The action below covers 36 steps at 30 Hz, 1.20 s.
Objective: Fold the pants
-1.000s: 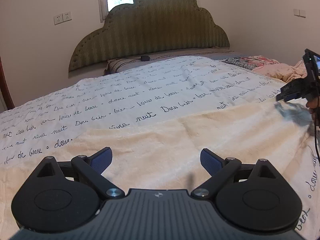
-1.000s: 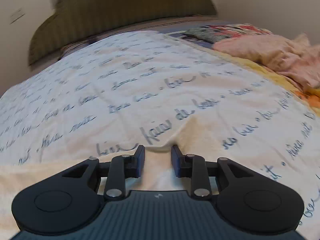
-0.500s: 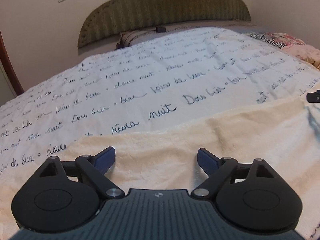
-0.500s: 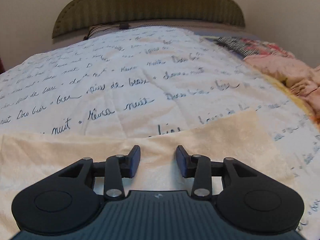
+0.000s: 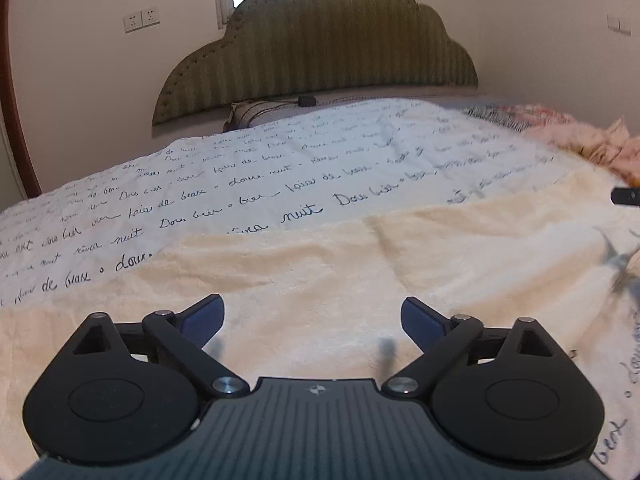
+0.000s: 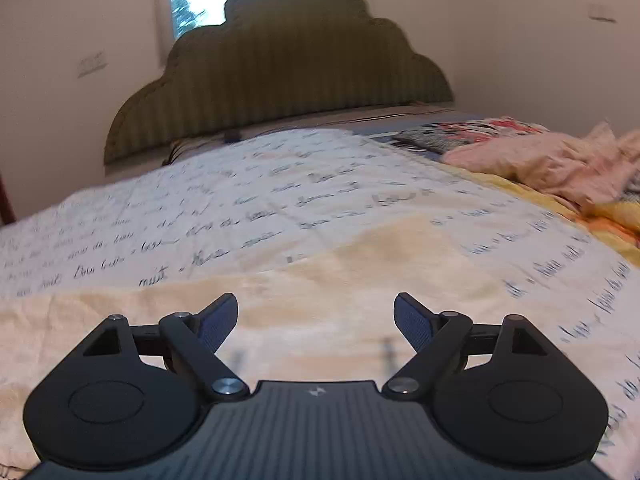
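Note:
Cream fleece pants (image 5: 320, 280) lie flat across the near part of the bed; they also show in the right wrist view (image 6: 360, 280). My left gripper (image 5: 312, 316) is open and empty, just above the cream fabric. My right gripper (image 6: 316, 316) is open and empty above the right part of the pants. A tip of the right gripper (image 5: 626, 196) shows at the right edge of the left wrist view. A grey patch (image 5: 616, 264) marks the fabric at the far right.
The white bedspread with handwritten script (image 5: 280, 168) covers the bed. A green scalloped headboard (image 5: 320, 52) stands at the back wall. Pink crumpled bedding (image 6: 560, 164) and a floral cloth (image 6: 472, 128) lie at the right side.
My right gripper has opened wide from a narrow gap and let go of the cream fabric, and its view has tilted up. The left gripper has stayed open and lifted slightly.

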### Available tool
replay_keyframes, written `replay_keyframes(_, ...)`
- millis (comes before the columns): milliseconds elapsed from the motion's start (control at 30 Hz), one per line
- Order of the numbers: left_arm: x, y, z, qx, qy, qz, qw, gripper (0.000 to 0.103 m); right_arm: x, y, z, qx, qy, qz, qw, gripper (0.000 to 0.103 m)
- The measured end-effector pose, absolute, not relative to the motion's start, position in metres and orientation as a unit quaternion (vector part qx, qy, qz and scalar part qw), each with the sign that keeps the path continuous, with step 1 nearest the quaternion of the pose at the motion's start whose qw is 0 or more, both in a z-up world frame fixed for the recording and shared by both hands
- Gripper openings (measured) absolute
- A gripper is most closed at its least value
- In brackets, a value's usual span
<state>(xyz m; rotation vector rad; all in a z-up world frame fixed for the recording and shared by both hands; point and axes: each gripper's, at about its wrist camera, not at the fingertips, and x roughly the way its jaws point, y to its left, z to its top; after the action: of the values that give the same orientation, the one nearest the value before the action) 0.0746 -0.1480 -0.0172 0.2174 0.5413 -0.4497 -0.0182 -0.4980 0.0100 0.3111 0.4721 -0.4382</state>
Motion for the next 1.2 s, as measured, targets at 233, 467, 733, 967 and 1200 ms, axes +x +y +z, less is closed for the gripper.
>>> replay_keyframes(233,0.063,-0.149,-0.040,0.096,0.281,-0.223,0.929,0.101,-0.091,-0.571,-0.018,0.377,0.205,-0.234,0.872,0.076)
replay_keyframes(467,0.062,-0.146,-0.056,0.096,0.288,-0.210,0.929,0.103,-0.067,-0.583,-0.041,0.436,0.184,-0.222,0.853,0.070)
replay_keyframes(733,0.065,-0.143,-0.058,0.091,0.294,-0.218,0.926,0.103,-0.070,-0.593,-0.057,0.479,0.143,-0.248,0.830,0.017)
replay_keyframes(967,0.065,-0.142,-0.058,0.087,0.295,-0.219,0.926,0.103,-0.065,-0.576,-0.030,0.414,0.124,-0.250,0.867,0.014)
replay_keyframes(1200,0.063,-0.146,-0.051,0.092,0.289,-0.216,0.928,0.101,-0.063,-0.584,-0.048,0.447,0.174,-0.277,0.833,0.018)
